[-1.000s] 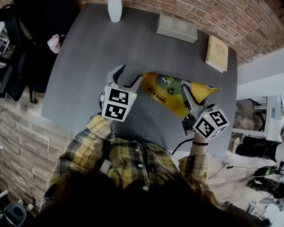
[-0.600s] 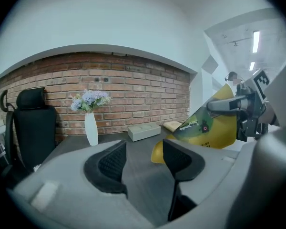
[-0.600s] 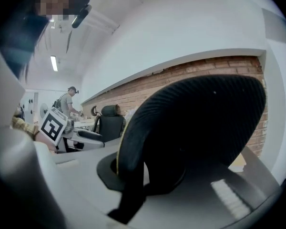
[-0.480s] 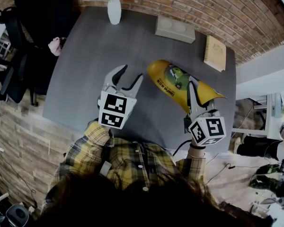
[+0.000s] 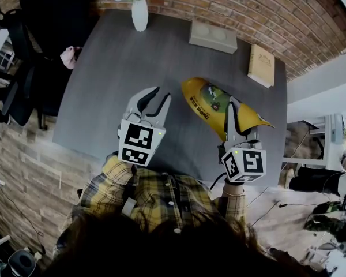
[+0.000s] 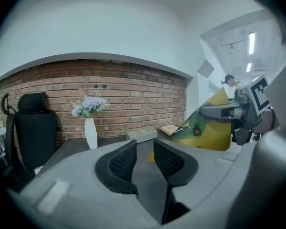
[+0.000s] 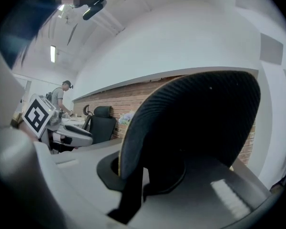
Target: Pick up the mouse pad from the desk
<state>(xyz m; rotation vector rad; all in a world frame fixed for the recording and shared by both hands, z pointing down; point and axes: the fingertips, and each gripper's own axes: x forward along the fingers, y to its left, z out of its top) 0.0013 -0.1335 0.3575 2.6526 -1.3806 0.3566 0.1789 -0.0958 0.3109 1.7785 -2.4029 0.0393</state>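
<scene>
**Pad up in the right gripper alone; left has let go**

A second ago the left gripper (image 5: 157,98) stood wide open at the pad's (image 5: 210,103) left edge, over the desk's (image 5: 115,62) near side. It has since drawn back toward the desk's near edge, and its jaws have just been closing to about half their gape with nothing between them; its own view shows only bare desk in the gap. The right gripper (image 5: 230,115) stays clamped on the pad's near end. The yellow pad now hangs curled and tilted above the desk's near right part, turned more end-on than before. I'd say the lift is nearly done, carried by one grip.

Some things I can't settle. The far tip of the pad may yet brush the desk; from above I cannot tell. In the right gripper view the pad's black underside fills the middle and covers the jaw tips. The print on the pad is too small to read.
</scene>
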